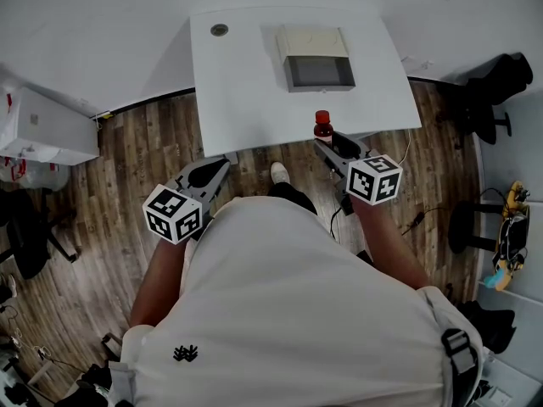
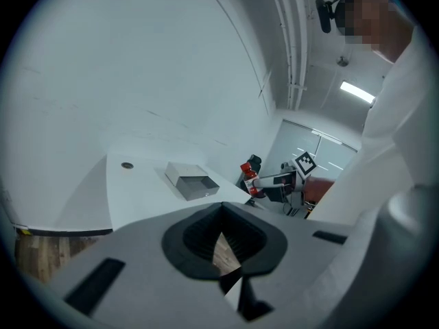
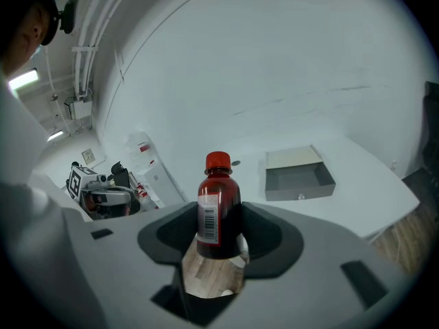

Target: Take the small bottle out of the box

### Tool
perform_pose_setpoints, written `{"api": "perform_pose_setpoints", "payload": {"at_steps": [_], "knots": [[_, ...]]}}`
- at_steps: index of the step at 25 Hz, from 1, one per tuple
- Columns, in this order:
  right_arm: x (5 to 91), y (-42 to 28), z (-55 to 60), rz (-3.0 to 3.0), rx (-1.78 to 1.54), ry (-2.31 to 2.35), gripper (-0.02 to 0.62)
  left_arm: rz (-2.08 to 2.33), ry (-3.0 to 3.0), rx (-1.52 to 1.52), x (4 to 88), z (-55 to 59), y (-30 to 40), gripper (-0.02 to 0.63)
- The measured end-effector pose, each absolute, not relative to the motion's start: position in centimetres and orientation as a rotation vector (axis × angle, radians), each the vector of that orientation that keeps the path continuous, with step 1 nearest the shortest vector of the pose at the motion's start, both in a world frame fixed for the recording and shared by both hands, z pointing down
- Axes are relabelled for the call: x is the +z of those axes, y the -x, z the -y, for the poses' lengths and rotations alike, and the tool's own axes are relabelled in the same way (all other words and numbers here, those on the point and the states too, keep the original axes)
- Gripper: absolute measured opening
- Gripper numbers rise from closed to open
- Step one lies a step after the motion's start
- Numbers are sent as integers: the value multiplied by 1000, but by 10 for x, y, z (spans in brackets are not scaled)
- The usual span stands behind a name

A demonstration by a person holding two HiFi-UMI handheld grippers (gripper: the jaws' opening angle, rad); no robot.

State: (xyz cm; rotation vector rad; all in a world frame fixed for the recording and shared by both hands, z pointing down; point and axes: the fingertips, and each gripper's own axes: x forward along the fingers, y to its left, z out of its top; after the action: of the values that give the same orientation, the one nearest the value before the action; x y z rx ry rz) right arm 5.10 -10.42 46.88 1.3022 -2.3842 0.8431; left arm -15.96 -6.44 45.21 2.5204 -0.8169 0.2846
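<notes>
White shirt of the person fills the foreground. Left hand-held gripper has jaws pressed together, empty, over the wooden floor. On the white worktop stands an open grey rectangular box. Right hand-held gripper pinches the small dark-red plastic bottle with red cap, upright, outside the box, at the near edge of the worktop.

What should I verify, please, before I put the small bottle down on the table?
1. Right gripper grips the small bottle: ok.
2. Bottle upright, red cap on: ok.
3. Bottle out of the box: ok.
4. Bare space on the table beside the box: ok.
5. Bottle above the table: not ok; wooden floor shows beneath it at the table's near edge.
6. Left gripper shut, empty, away from the bottle: ok.
</notes>
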Motion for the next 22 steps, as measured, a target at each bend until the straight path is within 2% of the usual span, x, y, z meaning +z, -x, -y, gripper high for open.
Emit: {"api": "perform_pose_setpoints", "payload": {"at_steps": [22], "knots": [[468, -43, 102, 2398, 809, -1282, 201, 858, -2505, 271, 455, 56, 170, 6]]}}
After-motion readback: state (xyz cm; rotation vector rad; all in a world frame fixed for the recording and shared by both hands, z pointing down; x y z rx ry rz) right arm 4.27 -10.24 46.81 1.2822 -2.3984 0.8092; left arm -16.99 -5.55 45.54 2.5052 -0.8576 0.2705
